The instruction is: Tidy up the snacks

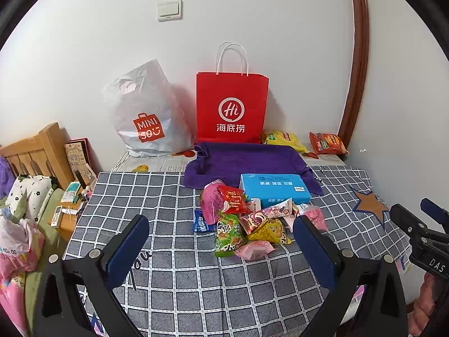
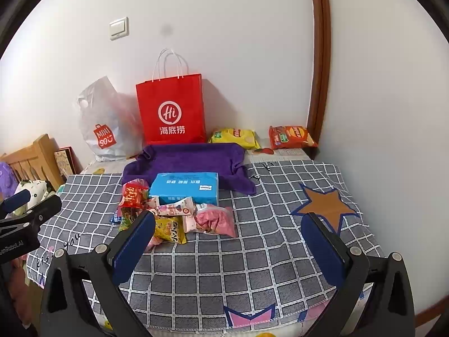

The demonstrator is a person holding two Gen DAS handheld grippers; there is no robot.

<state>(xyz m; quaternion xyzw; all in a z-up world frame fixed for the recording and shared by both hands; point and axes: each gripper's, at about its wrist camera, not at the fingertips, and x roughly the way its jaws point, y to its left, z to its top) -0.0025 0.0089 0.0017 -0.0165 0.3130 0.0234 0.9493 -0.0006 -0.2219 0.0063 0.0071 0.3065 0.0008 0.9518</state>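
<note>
A heap of small snack packets (image 1: 247, 219) lies on the grey checked cloth (image 1: 168, 196), in front of a blue box (image 1: 273, 189); the heap also shows in the right wrist view (image 2: 174, 216). A red paper bag (image 1: 231, 108) stands against the wall behind a purple towel (image 1: 247, 160). A yellow chip bag (image 1: 283, 139) and an orange chip bag (image 1: 327, 143) lie at the back right. My left gripper (image 1: 221, 241) is open and empty, just short of the heap. My right gripper (image 2: 233, 238) is open and empty, to the right of the heap.
A white Miniso plastic bag (image 1: 146, 118) stands left of the red bag. A wooden headboard (image 1: 36, 151), bedding and a cluttered small stand (image 1: 67, 210) are at the left. The wall and a brown door frame (image 1: 356, 70) close off the back and right.
</note>
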